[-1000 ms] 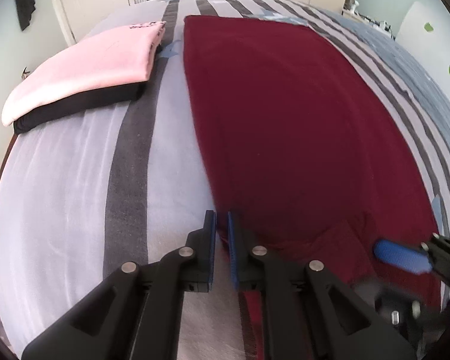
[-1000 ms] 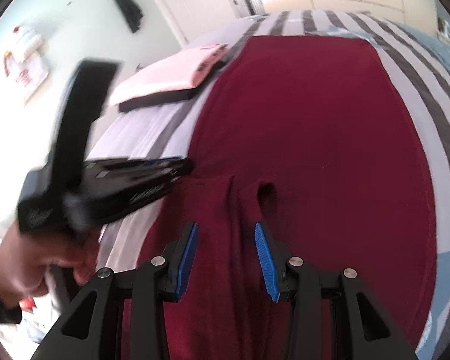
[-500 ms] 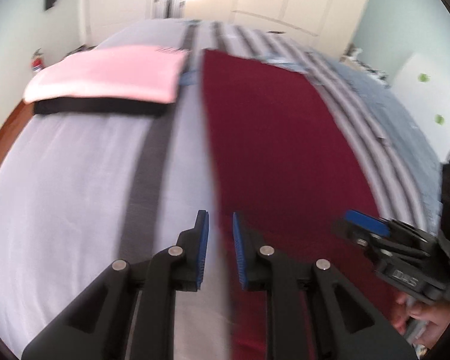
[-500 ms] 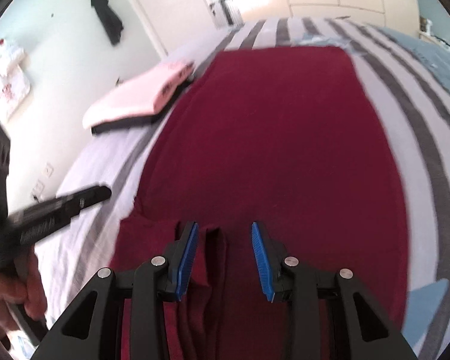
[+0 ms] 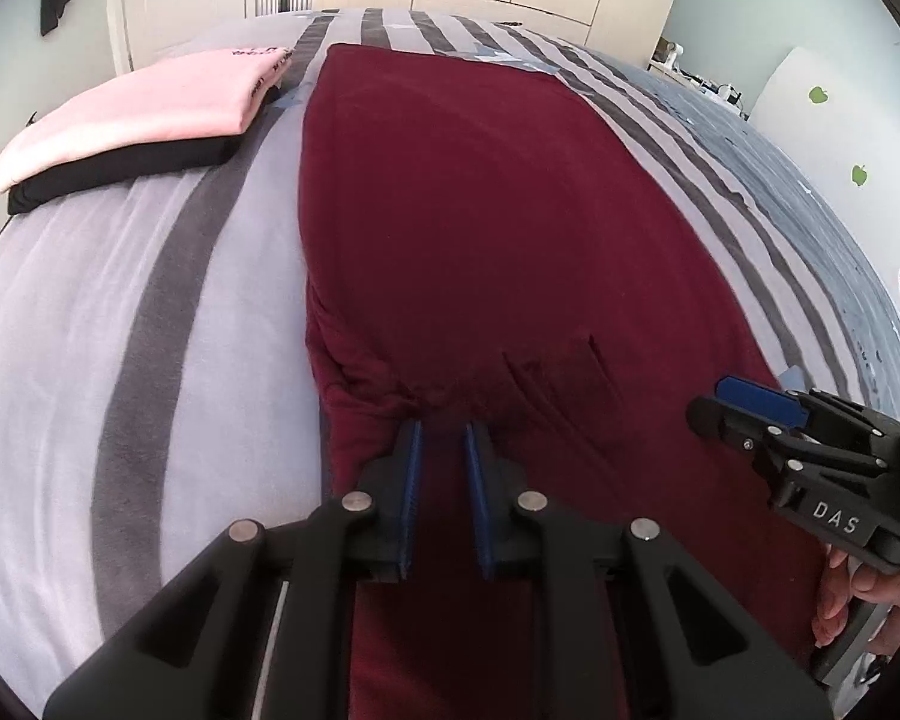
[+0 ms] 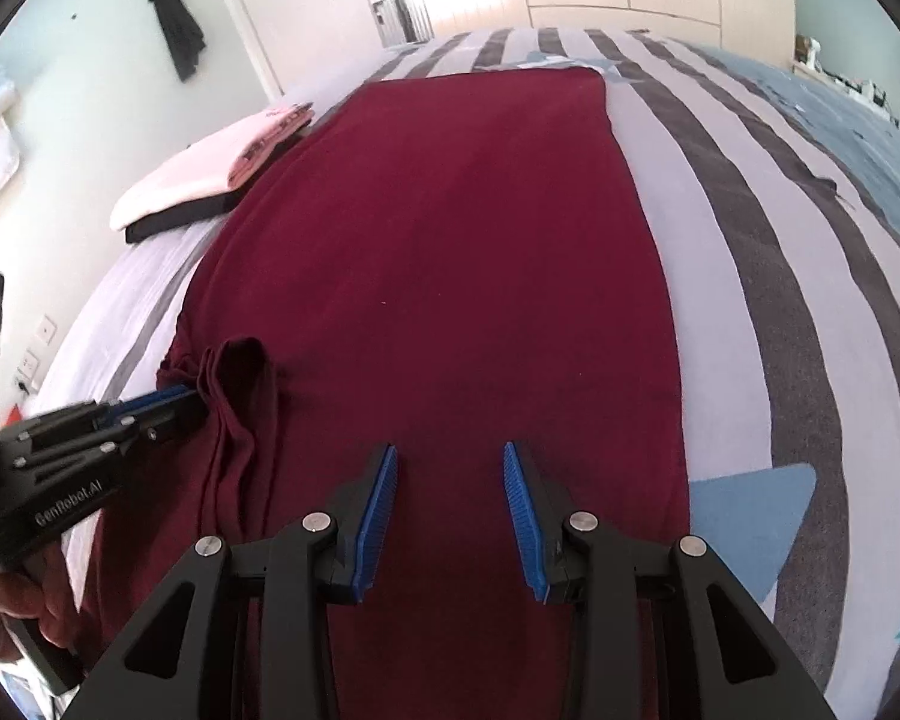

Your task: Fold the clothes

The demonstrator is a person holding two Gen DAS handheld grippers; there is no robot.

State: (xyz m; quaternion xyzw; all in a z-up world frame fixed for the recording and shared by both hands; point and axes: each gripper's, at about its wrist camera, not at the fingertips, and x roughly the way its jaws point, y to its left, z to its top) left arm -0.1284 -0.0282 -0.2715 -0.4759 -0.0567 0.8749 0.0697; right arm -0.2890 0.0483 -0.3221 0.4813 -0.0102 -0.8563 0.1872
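Maroon garment [image 6: 438, 276] spread long and flat down the middle of the striped bed [image 6: 768, 276], running from 6 o'clock up to 12 in the right wrist view. Sides look already turned in, judging by the narrow, straight-edged strip. Near end bunched into a ridge at about 9 o'clock, small creases fanning out from it. Lengthwise folds not yet done, so roughly midway for this piece by the look of it. At 10 o'clock, beside the garment and clear of it, a finished stack: pink top [image 5: 144, 111] over black top [image 5: 120, 171], both squared off.

Left gripper [image 5: 441, 438] nosed into the bunched ridge, fingers [image 5: 411, 480] narrowed to a slim gap with maroon cloth gathered right at the tips. Seen from the right wrist view, left gripper [image 6: 195, 396] tips buried in the raised fold, cloth pulled up around them; reads as a pinch on the garment's near corner. Hand [image 6: 6, 612] wrapped round the handle low at 8 o'clock.

Right gripper [image 6: 450, 480] above the flat cloth at 6 o'clock, fingers [image 6: 378, 516] parted moderately, nothing between them but bare maroon surface below. No grasp there; whether the tips brush the cloth, cannot tell. Likely next: matching pinch on the near right corner before carrying the end toward 12.
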